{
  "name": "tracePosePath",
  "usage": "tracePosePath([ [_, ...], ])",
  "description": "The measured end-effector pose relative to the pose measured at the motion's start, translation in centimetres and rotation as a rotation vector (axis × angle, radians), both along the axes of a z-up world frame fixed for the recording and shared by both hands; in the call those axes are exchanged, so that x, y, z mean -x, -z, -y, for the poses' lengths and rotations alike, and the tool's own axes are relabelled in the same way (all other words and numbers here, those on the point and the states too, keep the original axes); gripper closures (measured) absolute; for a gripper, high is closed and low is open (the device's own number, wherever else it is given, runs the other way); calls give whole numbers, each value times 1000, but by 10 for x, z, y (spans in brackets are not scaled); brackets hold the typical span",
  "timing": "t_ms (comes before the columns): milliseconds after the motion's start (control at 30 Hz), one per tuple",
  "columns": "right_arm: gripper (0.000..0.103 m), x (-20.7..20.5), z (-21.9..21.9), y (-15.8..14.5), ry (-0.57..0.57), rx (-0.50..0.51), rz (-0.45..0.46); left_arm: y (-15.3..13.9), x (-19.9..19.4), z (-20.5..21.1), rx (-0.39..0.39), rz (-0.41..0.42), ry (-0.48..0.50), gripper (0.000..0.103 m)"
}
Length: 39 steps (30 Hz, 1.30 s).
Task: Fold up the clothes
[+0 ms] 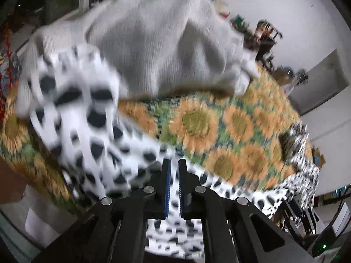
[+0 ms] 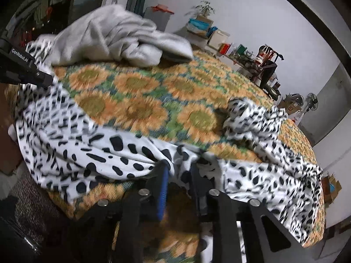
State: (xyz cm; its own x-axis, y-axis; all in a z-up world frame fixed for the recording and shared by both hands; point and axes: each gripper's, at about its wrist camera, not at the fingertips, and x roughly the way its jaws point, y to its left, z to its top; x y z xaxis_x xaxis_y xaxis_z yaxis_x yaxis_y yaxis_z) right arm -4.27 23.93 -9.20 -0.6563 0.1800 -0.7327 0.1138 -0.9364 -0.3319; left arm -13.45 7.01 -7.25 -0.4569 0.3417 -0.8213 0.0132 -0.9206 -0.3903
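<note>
A white garment with black spots [image 2: 92, 151] lies stretched along the near edge of a bed with a sunflower cover [image 2: 140, 92]; it also shows in the left wrist view [image 1: 87, 131]. My right gripper [image 2: 178, 171] is shut on a bunched fold of the spotted garment. My left gripper [image 1: 174, 164] has its jaws nearly together over the spotted cloth, with a thin strip of cloth showing in the gap; the view is blurred. The left gripper's body also shows at the far left of the right wrist view [image 2: 24, 70].
A grey-white knit garment [image 2: 109, 37] lies crumpled at the far left of the bed, also seen in the left wrist view [image 1: 164, 48]. Shelves with boxes and clutter [image 2: 219, 39] stand along the far wall, and a fan [image 2: 311, 103] beyond the bed.
</note>
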Motion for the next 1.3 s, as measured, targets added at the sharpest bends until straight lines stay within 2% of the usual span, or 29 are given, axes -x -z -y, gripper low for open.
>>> tracePosePath([
  [33,98,4,-5,-6,23,2,-23,-7,1,0,8,-30,-6,97],
  [100,97,12,-24,-21,108,7,-87,-19,2,-1,19,-78,-14,97],
  [167,84,13,-49,-38,209,47,-142,-23,13,-9,41,-71,-18,97],
  [200,72,10,-63,-46,259,78,-162,-22,16,-12,60,-46,-21,96],
  [233,67,7,-67,-47,270,90,-164,-19,19,-15,79,-16,-24,83],
  [267,67,3,-67,-45,264,92,-158,-15,18,-13,96,22,-28,72],
  [300,66,-1,-67,-43,258,94,-152,-8,15,-11,94,60,-31,50],
  [333,65,-5,-67,-41,252,97,-145,-3,16,-13,92,80,-25,42],
  [400,64,-13,-66,-37,240,101,-133,6,19,-19,103,100,-5,42],
  [467,57,-20,-66,-33,228,106,-121,12,19,-37,149,105,43,42],
  [500,48,-24,-66,-32,221,108,-115,16,19,-48,178,103,81,42],
  [533,35,-28,-66,-30,215,110,-109,21,18,-60,206,103,118,42],
  [600,17,-36,-66,-26,203,115,-96,30,15,-80,257,107,184,42],
  [700,16,-28,-45,-15,128,41,-111,35,5,-96,343,50,205,42],
  [767,24,-19,-39,-6,98,22,-89,36,0,-98,358,19,209,42],
  [800,58,-14,-40,-1,95,26,-63,36,-2,-99,363,3,210,42],
  [833,100,-8,-40,3,91,29,-38,36,-5,-98,371,-14,210,48],
  [867,97,-6,-44,6,107,49,-21,34,-9,-94,382,-33,209,54],
  [900,97,-8,-52,3,138,85,-33,32,-13,-88,392,-53,207,66],
  [933,97,-12,-61,-1,172,125,-57,30,-15,-83,371,-55,209,87],
  [967,97,-19,-70,-5,203,158,-75,29,-17,-77,330,-47,214,98],
  [1067,97,-44,-87,-12,269,204,-107,23,-26,-64,232,-32,235,100],
  [1133,97,-68,-95,-8,310,209,-96,15,-37,-58,214,-52,245,100],
  [1200,97,-92,-101,1,359,215,-61,11,-44,-52,170,-55,270,100],
  [1267,102,-113,-106,16,415,216,-8,17,-45,-55,120,-12,270,100],
  [1300,102,-123,-108,24,443,216,19,20,-45,-53,120,15,263,100],
])
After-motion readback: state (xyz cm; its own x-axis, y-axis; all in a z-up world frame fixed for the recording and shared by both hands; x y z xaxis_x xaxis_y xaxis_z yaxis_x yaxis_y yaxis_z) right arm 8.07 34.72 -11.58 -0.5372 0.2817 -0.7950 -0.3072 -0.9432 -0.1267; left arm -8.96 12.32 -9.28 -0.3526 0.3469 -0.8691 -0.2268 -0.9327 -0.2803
